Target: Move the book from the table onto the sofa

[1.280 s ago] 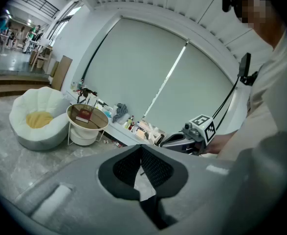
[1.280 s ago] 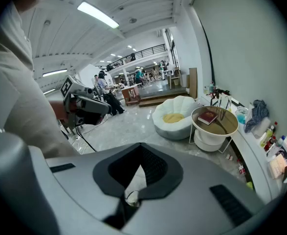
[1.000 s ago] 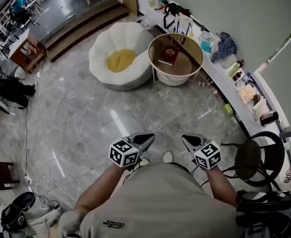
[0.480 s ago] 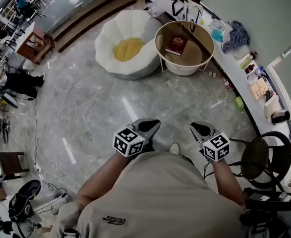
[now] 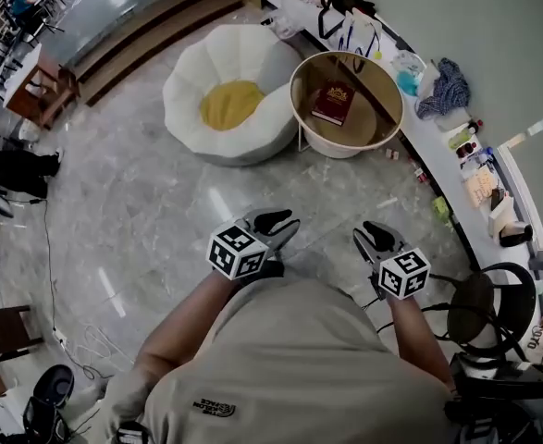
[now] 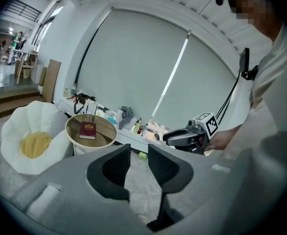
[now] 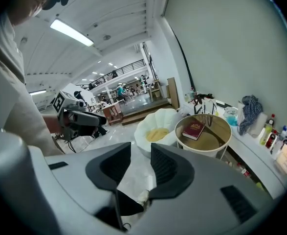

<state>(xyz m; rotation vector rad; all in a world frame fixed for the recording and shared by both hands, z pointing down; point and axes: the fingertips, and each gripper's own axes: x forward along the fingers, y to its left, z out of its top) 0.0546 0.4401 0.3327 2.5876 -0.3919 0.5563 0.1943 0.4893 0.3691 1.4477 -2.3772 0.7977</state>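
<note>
A dark red book (image 5: pixel 333 103) lies flat on a round table (image 5: pixel 386 129) with a glass top and white frame, far ahead of me. Left of the table sits a white petal-shaped sofa (image 5: pixel 188 109) with a yellow cushion (image 5: pixel 229 104). My left gripper (image 5: pixel 280 219) and right gripper (image 5: pixel 371 233) are held close to my body, well short of the table. The jaws of both are opening, with nothing between them. The book (image 6: pixel 88 130) and table (image 6: pixel 91 141) also show in the left gripper view. In the right gripper view the book (image 7: pixel 193 129) lies beyond the jaws.
A long white counter (image 5: pixel 438 137) with bottles, cloth and clutter runs along the wall at right. A black round stool (image 5: pixel 479 308) stands close by my right side. Steps (image 5: pixel 141 35) rise at the back left. Grey marble floor (image 5: pixel 160 211) lies between me and the sofa.
I have walked closer to the table and sofa. Both grippers moved forward with me, and their jaws have parted from shut.
</note>
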